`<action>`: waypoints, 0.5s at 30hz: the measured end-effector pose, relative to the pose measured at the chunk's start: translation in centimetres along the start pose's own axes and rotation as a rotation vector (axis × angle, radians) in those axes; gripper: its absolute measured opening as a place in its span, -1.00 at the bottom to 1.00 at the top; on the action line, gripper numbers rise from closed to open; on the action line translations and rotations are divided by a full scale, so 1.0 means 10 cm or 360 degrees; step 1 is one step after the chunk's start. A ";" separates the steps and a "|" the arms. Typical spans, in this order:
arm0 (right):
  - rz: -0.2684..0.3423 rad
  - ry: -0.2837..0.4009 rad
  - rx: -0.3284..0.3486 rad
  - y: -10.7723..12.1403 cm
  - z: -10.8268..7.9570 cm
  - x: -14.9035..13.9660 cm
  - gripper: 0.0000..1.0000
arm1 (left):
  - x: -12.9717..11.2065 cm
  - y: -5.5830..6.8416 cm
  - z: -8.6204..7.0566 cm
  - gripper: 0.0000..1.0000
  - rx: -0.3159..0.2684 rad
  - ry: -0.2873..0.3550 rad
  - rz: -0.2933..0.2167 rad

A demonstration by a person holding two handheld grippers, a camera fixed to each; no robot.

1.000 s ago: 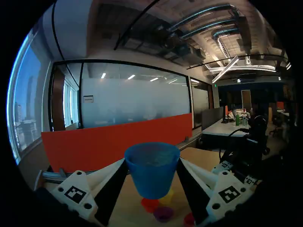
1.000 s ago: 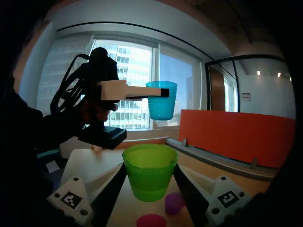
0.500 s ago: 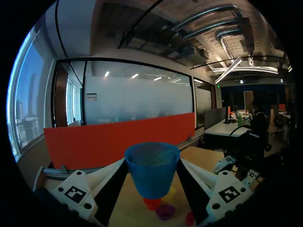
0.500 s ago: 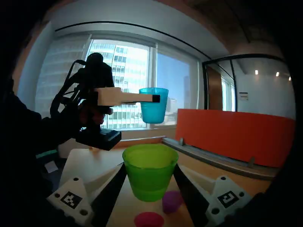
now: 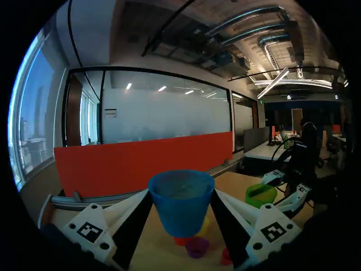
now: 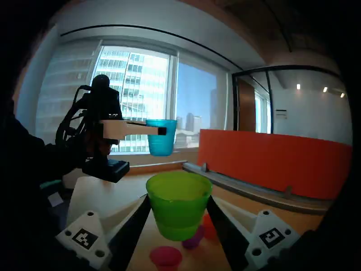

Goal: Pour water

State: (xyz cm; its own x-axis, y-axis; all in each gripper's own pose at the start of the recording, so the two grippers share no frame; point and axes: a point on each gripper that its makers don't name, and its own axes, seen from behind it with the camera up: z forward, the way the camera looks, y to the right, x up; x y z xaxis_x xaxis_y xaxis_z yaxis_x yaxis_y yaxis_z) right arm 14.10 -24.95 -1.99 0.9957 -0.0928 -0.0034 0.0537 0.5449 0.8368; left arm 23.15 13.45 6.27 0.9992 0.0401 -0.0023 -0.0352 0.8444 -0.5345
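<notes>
The left gripper (image 5: 181,205), clamping the blue cup (image 5: 181,212), is drawing nearer the green cup (image 6: 179,205) clasped in the right gripper (image 6: 178,212) — likely lining up the pour.

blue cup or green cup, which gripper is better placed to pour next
Left, probably: the left gripper holds the blue cup upright and higher than the green cup in the right gripper, so it could tip down into it. Water levels unclear.
</notes>
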 end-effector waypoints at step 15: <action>-0.0001 -0.0019 -0.0132 0.30 -0.32 0.02 0.75 | -0.22 0.02 -0.10 0.70 0.0000 -0.0034 0.0038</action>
State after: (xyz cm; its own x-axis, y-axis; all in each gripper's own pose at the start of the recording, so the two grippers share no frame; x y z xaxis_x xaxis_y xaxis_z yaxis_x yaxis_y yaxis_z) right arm 14.67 -20.67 -1.24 0.9947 -0.1030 0.0031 0.0609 0.6120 0.7885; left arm 21.00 12.99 5.32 0.9974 0.0719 0.0029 -0.0593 0.8432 -0.5343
